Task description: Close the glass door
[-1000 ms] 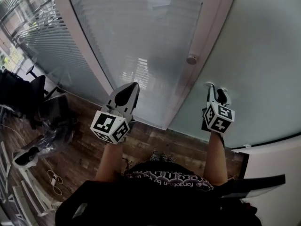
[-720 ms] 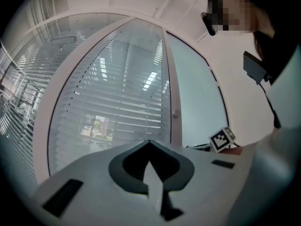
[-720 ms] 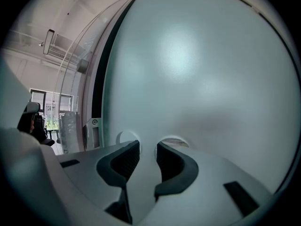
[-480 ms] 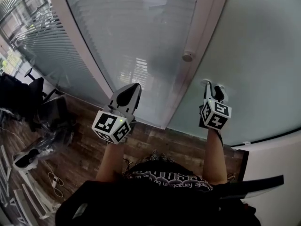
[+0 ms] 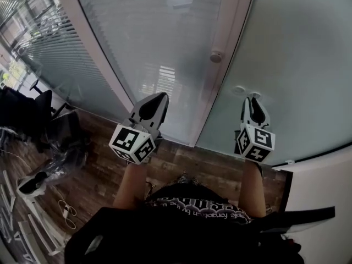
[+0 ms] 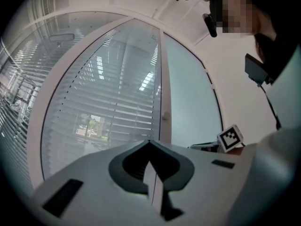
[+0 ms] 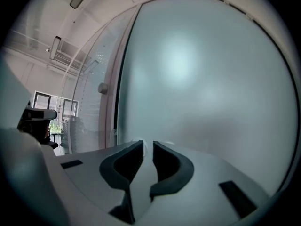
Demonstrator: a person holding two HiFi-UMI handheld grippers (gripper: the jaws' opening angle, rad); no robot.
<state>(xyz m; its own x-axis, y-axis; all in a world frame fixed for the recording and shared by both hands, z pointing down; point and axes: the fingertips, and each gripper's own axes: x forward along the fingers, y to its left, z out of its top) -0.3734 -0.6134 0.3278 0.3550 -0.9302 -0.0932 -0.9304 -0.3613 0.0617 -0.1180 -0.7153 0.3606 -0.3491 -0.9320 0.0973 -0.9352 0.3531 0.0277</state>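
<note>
The frosted glass door (image 5: 297,65) fills the right of the head view, next to a white frame post (image 5: 228,43) that carries a round knob (image 5: 216,56). A small round handle (image 5: 239,91) sits on the door near its left edge. My right gripper (image 5: 253,99) points level at the door, just right of that handle and apart from it. Its jaws are closing, with a narrow gap and nothing between them (image 7: 146,147). My left gripper (image 5: 157,98) is shut and empty, aimed at the glass panel with blinds (image 5: 148,37). That view shows the knob (image 6: 165,116) ahead.
A dark office chair (image 5: 49,111) and loose cables (image 5: 63,210) stand on the wood floor (image 5: 181,164) at the left. A white wall (image 5: 330,191) runs along the lower right. A dark slit (image 7: 115,107) shows along the door's edge by the frame.
My right gripper has drawn back from the round handle, which now shows uncovered to its left. The left gripper has barely shifted.
</note>
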